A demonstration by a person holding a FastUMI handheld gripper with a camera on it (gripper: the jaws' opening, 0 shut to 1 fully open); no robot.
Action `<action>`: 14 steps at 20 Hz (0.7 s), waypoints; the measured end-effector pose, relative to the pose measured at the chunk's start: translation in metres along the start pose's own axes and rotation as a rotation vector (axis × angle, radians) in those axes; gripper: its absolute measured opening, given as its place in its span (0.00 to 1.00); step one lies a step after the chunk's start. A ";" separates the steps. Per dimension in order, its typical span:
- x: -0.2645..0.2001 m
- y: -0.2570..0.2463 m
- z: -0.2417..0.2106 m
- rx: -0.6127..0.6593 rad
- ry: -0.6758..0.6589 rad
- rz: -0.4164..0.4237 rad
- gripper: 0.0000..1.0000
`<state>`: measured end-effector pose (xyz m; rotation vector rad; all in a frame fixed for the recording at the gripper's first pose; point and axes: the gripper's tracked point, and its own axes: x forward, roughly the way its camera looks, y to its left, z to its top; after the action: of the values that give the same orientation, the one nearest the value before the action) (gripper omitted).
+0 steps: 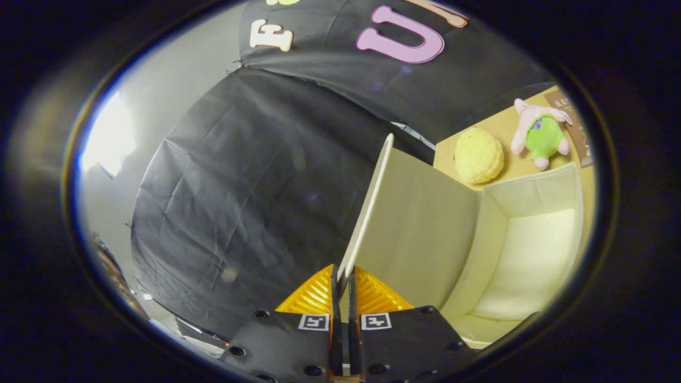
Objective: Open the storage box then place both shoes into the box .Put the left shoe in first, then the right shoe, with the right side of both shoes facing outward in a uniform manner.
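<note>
My gripper (343, 279) is shut on the edge of the storage box's lid (415, 229), a thin beige panel that stands raised and swung away from the box. Both orange ribbed fingers (314, 295) press on the lid's rim from either side. Beyond the lid and to its right, the cream fabric storage box (532, 255) stands open, its pale inside bare. No shoes are in view.
A yellow round plush (479, 155) and a pink-and-green plush toy (540, 133) lie on the tan tabletop (505, 127) behind the box. A brown card (572, 125) lies past the toy. Black cloth wall stands to the left of the lid.
</note>
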<state>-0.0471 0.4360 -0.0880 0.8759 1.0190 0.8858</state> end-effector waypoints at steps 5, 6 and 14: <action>0.015 -0.008 0.008 -0.077 -0.051 -0.054 0.29; 0.012 -0.012 0.009 -0.089 -0.067 -0.062 0.36; -0.065 -0.062 0.053 -0.226 -0.229 -0.231 0.92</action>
<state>-0.0022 0.3442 -0.1086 0.6369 0.7848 0.6720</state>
